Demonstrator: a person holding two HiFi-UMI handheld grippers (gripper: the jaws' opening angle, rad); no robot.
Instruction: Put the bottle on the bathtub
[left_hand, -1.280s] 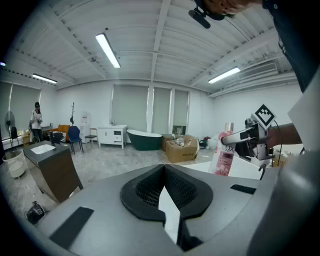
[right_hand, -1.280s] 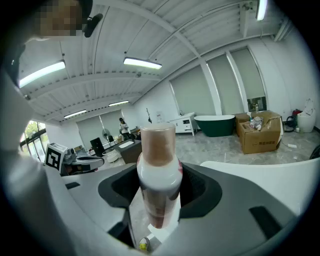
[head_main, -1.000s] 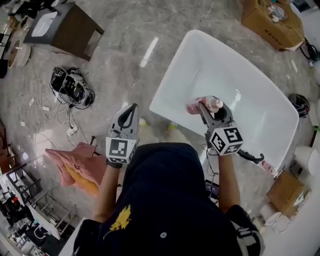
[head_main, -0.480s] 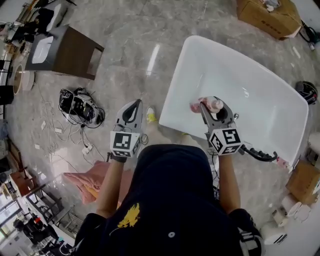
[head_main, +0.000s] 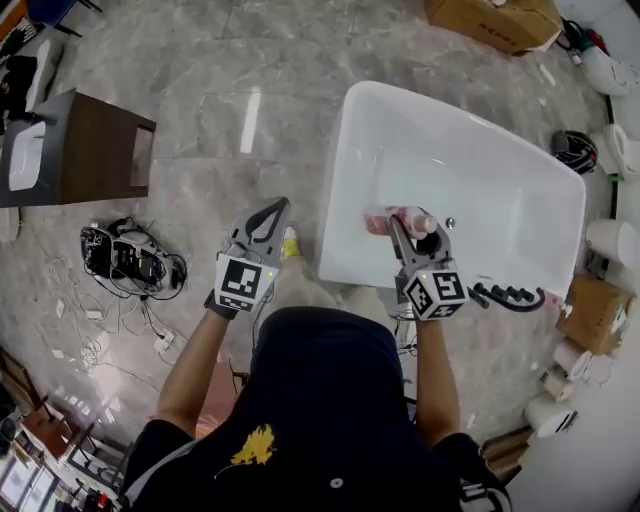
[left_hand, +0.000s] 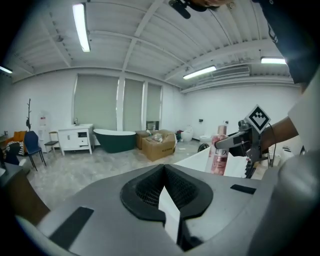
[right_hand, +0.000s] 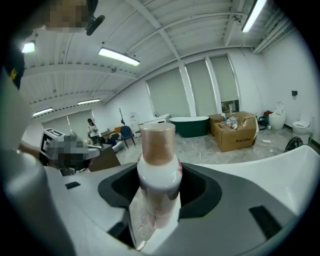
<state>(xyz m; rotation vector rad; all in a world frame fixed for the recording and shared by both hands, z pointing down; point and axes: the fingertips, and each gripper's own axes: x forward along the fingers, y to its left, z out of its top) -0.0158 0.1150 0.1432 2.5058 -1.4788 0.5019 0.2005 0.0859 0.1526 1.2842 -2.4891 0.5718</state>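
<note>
Grey marble floor (head_main: 200, 60); brown cabinet (head_main: 95, 150); perhaps blinds (left_hand: 95, 102).

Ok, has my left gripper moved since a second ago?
Yes. The left gripper went forward beside the bathtub: its tip was level with the near corner, now partway along the end rim.

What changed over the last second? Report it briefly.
The person turned to face the bathtub more squarely, and the pink floor cloth left view. The right gripper stays shut on the bottle above the tub's near edge. The left gripper stays shut, empty.
</note>
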